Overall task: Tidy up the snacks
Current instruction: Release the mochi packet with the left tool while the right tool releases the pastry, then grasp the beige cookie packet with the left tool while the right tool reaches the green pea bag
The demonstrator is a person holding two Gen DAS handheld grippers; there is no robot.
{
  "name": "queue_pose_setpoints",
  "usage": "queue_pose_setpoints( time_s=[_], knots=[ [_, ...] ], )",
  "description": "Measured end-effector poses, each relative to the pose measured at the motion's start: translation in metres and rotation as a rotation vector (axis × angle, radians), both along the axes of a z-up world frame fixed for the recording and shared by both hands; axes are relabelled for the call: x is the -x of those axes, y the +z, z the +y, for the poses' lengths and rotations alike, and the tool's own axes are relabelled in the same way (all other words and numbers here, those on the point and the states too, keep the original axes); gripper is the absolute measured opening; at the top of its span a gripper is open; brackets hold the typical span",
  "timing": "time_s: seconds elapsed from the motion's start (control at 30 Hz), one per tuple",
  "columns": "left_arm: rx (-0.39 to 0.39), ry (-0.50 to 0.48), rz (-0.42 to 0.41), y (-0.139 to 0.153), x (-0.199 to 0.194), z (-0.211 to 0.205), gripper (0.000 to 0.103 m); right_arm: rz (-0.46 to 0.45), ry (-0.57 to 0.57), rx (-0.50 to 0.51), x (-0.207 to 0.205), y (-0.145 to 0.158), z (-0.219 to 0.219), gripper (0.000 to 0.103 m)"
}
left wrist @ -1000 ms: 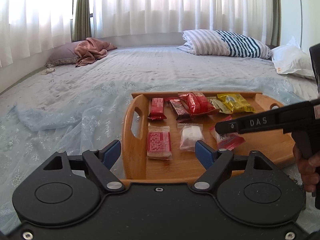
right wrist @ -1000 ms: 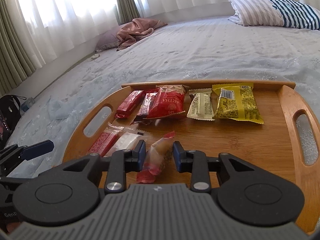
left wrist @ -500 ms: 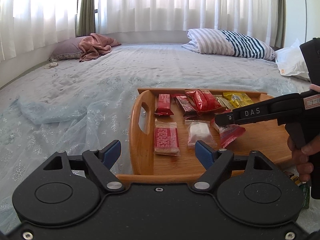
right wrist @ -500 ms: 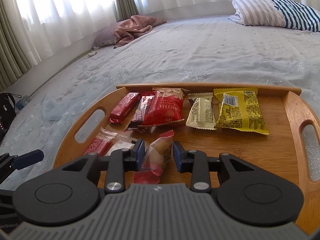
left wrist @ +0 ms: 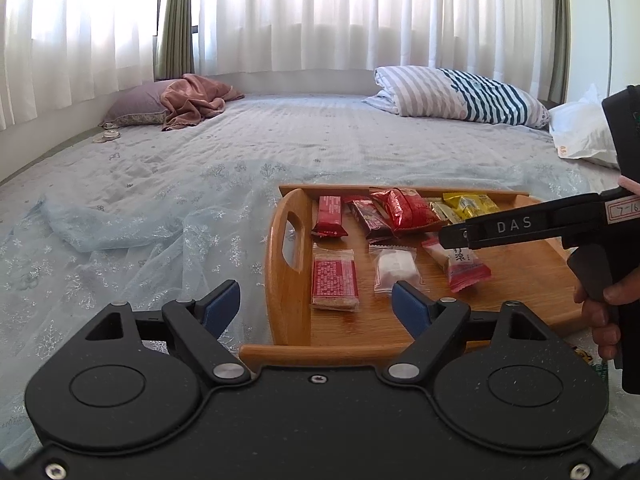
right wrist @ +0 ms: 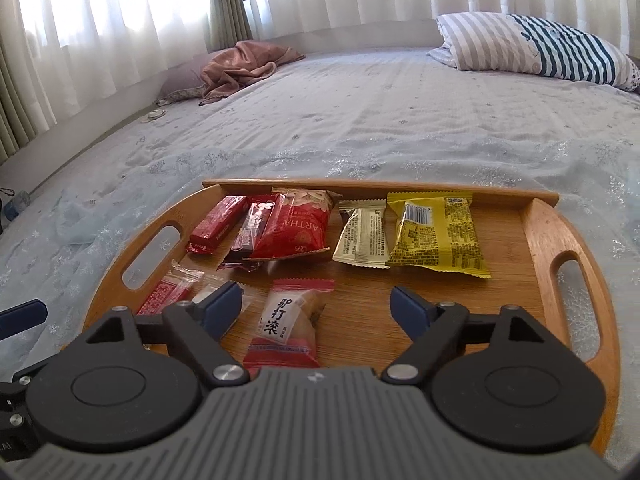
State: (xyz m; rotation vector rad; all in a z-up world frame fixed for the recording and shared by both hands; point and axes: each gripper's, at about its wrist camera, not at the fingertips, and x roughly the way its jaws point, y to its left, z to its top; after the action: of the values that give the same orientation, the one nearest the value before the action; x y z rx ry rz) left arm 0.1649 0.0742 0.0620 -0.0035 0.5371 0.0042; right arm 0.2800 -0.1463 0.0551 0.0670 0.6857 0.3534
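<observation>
A wooden tray (right wrist: 576, 320) lies on the bed and holds several snack packets. At its back stand a red bar (right wrist: 218, 224), a dark red bar (right wrist: 252, 228), a red bag (right wrist: 296, 224), a cream packet (right wrist: 364, 236) and a yellow packet (right wrist: 436, 232). My right gripper (right wrist: 316, 306) hovers low over the tray, its jaws opening. A red-and-white packet (right wrist: 288, 320) lies flat between them, untouched. My left gripper (left wrist: 316, 302) is at the tray's near left corner, jaws opening, holding nothing. Two clear packets (left wrist: 334, 280) lie just ahead of it.
A pale blue bedspread (left wrist: 160, 208) surrounds the tray. A striped pillow (right wrist: 532, 48) and a white bag (left wrist: 580, 136) lie at the back right, a pink cloth (right wrist: 240, 64) at the back left. A person's hand (left wrist: 608, 312) holds the right gripper's handle.
The right gripper's jaws have gone from shut on the red-and-white packet to wide apart. The packet now lies flat on the tray. The left gripper has hardly moved.
</observation>
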Motion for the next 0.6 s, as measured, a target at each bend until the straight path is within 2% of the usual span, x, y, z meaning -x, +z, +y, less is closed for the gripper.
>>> queue_pose_setpoints(
  time_s=[0.1,0.33,0.6],
  knots=[
    [0.006,-0.008,0.000,0.002,0.003,0.001,0.089,-0.025,-0.017,0.002,0.011,0.006,-0.004,0.103],
    [-0.002,-0.031,0.016,0.005,0.012,-0.005,0.091,-0.071,-0.065,0.034,0.041,0.019,-0.013,0.103],
    [0.020,-0.068,0.052,-0.002,0.023,-0.015,0.094,-0.127,-0.108,0.073,0.104,0.023,-0.032,0.103]
  ],
)
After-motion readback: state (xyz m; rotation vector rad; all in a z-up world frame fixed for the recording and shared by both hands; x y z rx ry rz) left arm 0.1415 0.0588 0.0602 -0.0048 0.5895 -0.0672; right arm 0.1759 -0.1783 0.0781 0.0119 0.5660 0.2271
